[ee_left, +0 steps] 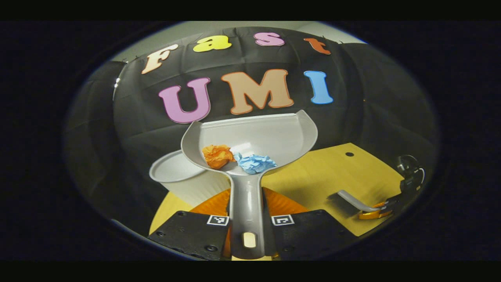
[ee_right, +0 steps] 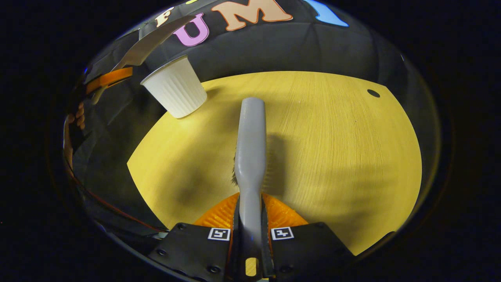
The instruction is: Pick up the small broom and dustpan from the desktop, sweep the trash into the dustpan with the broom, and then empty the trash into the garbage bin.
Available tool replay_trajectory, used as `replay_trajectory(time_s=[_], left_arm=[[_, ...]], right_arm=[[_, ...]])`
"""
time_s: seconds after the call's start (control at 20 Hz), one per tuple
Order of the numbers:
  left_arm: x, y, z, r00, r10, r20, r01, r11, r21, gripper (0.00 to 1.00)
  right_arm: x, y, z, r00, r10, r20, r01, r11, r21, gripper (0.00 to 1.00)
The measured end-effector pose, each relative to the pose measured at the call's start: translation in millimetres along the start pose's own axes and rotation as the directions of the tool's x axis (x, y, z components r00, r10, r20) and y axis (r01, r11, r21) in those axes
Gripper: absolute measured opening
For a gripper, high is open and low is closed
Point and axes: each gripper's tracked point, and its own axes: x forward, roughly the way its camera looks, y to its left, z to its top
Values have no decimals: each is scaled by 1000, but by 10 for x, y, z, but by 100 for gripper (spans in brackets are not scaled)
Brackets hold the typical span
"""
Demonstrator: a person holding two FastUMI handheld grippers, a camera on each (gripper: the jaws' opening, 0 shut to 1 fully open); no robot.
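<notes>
Left gripper [ee_left: 245,224]: clamped on your dustpan [ee_left: 250,145] handle, pan raised, orange wad [ee_left: 216,155] and blue wad [ee_left: 254,163] inside. Bin [ee_left: 178,178]: white cup just below and left of the pan's bowl; tip that way. Right gripper [ee_right: 250,231]: clamped on the broom [ee_right: 249,149], low over the desk [ee_right: 332,149], farther from the bin.

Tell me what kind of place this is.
Probably a staged recording booth: a black cloth wall backs a small wooden desktop, with a white bin at its edge.
</notes>
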Motion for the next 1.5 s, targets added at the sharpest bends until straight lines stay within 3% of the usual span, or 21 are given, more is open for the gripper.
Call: replay_trajectory(time_s=[0.15,0.3,0.5,0.65,0.7,0.8,1.0,1.1,1.15,1.2,1.25,1.3,1.4,1.45,1.5], left_arm=[[-43,197,-21,993,114,-40,-110,991,77,25],[-153,557,-87,965,248,-83,-228,953,199,25],[-142,1180,-172,923,375,-90,-309,859,408,25],[-41,1490,-317,895,427,-130,-294,782,549,24],[-30,1542,-368,882,448,-146,-274,739,616,25],[18,1698,-333,865,489,-112,-204,548,811,25],[135,1872,-101,853,518,-66,-67,233,970,26],[153,2002,-26,837,544,-60,-6,119,993,24],[130,2045,-17,835,547,-57,11,87,996,24],[125,2058,-10,839,541,-59,15,86,996,25],[129,2072,-24,841,537,-71,7,121,993,24],[149,2066,-83,844,528,-95,-18,204,979,24],[185,2045,-196,862,485,-146,-95,439,893,23],[171,2010,-221,874,462,-153,-137,536,833,22],[173,1963,-209,880,450,-150,-180,611,771,25]], right_arm=[[22,4,-1,999,29,20,-29,1000,-7,24],[20,9,-10,999,27,23,-27,1000,-8,24],[8,0,-6,1000,1,20,-1,1000,-6,24],[6,-7,1,1000,-9,12,9,1000,-7,23],[4,-11,-6,1000,-10,8,10,1000,-7,23],[-9,-19,2,1000,-13,4,13,1000,-13,24],[-26,-30,10,1000,-21,-9,21,999,-28,24],[-27,-35,10,1000,-18,-7,18,999,-32,24],[-27,-45,12,1000,-21,-7,21,999,-34,24],[-27,-46,10,1000,-28,-8,28,999,-37,24],[-32,-53,15,999,-34,-7,33,999,-37,24],[-37,-46,26,999,-33,-4,33,999,-31,24],[-35,-39,34,1000,-30,8,31,999,-15,24],[-30,-36,41,999,-29,16,30,1000,-8,24],[-17,-30,48,999,-28,23,28,1000,-2,23]])
